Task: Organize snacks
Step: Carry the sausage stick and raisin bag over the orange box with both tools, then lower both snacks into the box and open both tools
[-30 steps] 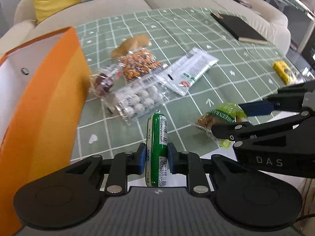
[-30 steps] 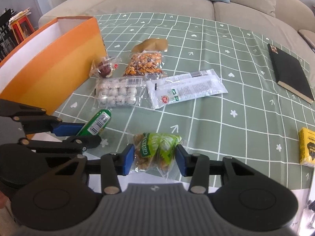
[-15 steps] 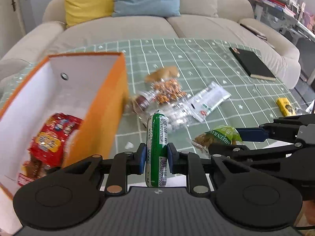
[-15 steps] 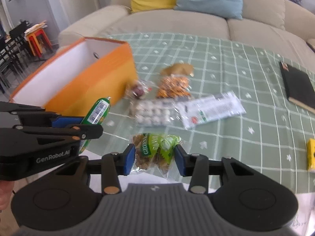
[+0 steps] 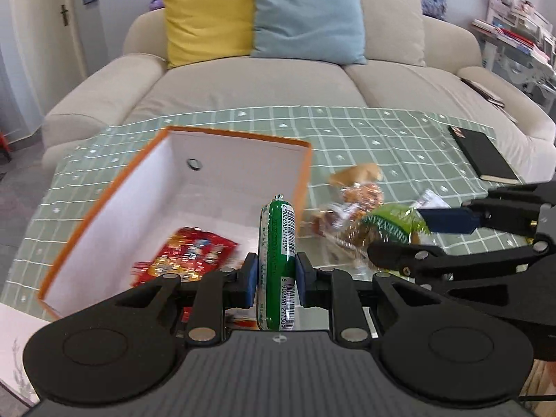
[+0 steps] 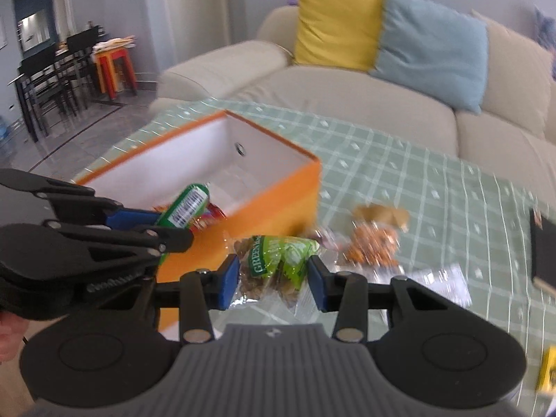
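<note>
One red packet lies in the orange box. The left gripper clamps a green sausage stick above it; the right gripper grips a green nut bag beside the box — other snacks wait on the counter.

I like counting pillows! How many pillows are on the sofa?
2. A square yellow fabric cushion leans on the beige sofa backrest, and a square light-blue fabric cushion leans right beside it, touching. None seem hidden.
</note>
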Demonstrator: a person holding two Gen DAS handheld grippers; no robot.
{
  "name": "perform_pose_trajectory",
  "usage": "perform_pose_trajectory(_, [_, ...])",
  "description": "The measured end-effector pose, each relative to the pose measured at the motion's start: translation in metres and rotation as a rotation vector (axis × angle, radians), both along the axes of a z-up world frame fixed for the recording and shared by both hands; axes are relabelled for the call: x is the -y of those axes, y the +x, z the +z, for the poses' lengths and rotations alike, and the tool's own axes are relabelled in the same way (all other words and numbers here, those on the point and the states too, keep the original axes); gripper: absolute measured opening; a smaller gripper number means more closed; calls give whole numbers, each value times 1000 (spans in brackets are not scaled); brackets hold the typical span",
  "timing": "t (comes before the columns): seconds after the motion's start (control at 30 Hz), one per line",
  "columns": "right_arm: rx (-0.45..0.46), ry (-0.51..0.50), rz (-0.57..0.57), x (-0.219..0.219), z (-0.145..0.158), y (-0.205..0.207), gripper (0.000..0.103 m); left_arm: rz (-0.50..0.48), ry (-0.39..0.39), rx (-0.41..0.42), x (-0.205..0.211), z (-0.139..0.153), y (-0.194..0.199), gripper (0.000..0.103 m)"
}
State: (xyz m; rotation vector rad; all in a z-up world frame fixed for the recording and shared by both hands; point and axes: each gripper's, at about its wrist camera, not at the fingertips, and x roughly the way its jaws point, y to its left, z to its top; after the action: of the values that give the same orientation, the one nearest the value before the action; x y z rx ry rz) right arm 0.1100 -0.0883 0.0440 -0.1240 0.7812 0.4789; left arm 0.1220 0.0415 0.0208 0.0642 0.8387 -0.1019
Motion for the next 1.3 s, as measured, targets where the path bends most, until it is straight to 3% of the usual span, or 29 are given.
perform_pose_trajectory(0.23, [85, -48, 97, -44, 16, 11, 40, 61, -1, -11, -42, 2, 14, 24])
perform_pose_trajectory(0.57, [95, -137, 188, -88, 4, 53, 40, 85, -13, -88, -83, -16, 49, 24])
perform_pose_trajectory(0.87, [129, -260, 294, -114, -18, 75, 40, 57, 13, -134, -96, -40, 71, 24])
perform_pose_trajectory(1.3, [80, -373, 354, -129, -53, 96, 40, 13, 47, -191, -93, -70, 92, 24])
